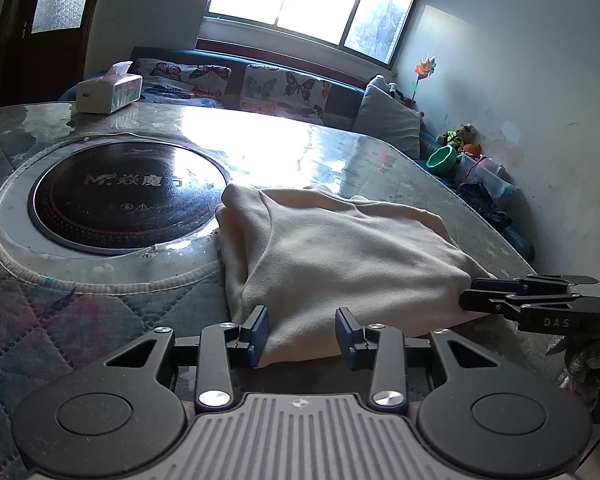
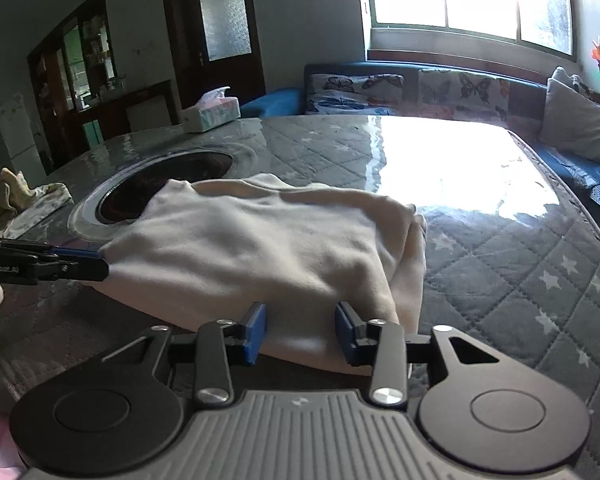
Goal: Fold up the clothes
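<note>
Cream garment point(image 1: 340, 252) folded in a rough rectangle on the quilted worktop point(image 2: 520, 272), long axis left-right, one end over the round cooktop point(image 1: 128, 196). Left gripper point(image 1: 302, 336) and right gripper point(image 2: 300, 334) both spread apart, straddling its near edge. Only right view shows crumpled cloth point(image 2: 16, 196) far left.

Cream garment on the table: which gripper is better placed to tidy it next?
Probably the right gripper: open at the garment, beside the uneven layers sticking out. The left gripper faces a neater side.
</note>
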Demonstrator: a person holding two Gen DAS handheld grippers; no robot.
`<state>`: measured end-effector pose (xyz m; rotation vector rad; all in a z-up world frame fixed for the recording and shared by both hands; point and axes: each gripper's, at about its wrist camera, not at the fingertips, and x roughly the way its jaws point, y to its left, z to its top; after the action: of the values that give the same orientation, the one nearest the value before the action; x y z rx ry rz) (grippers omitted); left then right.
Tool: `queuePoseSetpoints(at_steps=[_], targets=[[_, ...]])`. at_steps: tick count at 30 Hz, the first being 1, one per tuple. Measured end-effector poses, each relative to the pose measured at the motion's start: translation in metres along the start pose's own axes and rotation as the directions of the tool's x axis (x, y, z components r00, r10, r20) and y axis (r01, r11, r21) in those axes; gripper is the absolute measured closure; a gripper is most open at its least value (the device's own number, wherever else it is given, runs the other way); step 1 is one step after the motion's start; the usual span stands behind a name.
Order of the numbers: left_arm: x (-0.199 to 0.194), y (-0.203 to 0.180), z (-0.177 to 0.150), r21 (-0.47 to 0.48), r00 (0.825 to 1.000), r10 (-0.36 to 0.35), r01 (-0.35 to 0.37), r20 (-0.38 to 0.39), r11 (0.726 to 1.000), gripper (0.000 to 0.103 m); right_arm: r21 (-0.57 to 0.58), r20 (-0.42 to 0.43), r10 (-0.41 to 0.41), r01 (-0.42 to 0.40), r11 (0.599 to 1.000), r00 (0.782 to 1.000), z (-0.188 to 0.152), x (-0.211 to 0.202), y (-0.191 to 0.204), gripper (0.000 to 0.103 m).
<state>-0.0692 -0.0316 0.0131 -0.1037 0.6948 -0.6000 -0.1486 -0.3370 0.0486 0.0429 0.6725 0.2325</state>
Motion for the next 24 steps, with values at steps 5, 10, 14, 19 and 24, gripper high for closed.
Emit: queuePoseSetpoints(at_steps=[5,10,14,19,24], targets=[[-0.002,-0.003,0.002,0.006,1.0,-0.004,0.004,0.005,1.0,0.056,-0.004,0.021,0.003,-0.003,1.0,1.0,0.001,-0.006,0.003,0.047],[-0.005,-0.007,0.007,0.019,1.0,-0.002,0.001,0.026,1.0,0.044,-0.03,0.053,0.006,-0.004,1.0,0.999,0.002,-0.015,0.011,0.038],[-0.008,-0.009,0.011,0.03,0.999,0.002,-0.003,0.046,1.0,0.027,-0.051,0.083,0.017,-0.013,0.999,0.996,0.005,-0.021,0.017,0.016],[-0.011,-0.011,0.014,0.042,0.998,0.013,-0.016,0.068,0.999,0.012,-0.078,0.122,0.029,-0.02,0.997,0.992,0.011,-0.025,0.028,0.0],[-0.018,-0.007,0.015,0.022,0.993,0.014,-0.017,0.116,1.0,0.0,-0.118,0.137,0.064,-0.048,0.992,0.989,0.018,-0.021,0.039,0.0]])
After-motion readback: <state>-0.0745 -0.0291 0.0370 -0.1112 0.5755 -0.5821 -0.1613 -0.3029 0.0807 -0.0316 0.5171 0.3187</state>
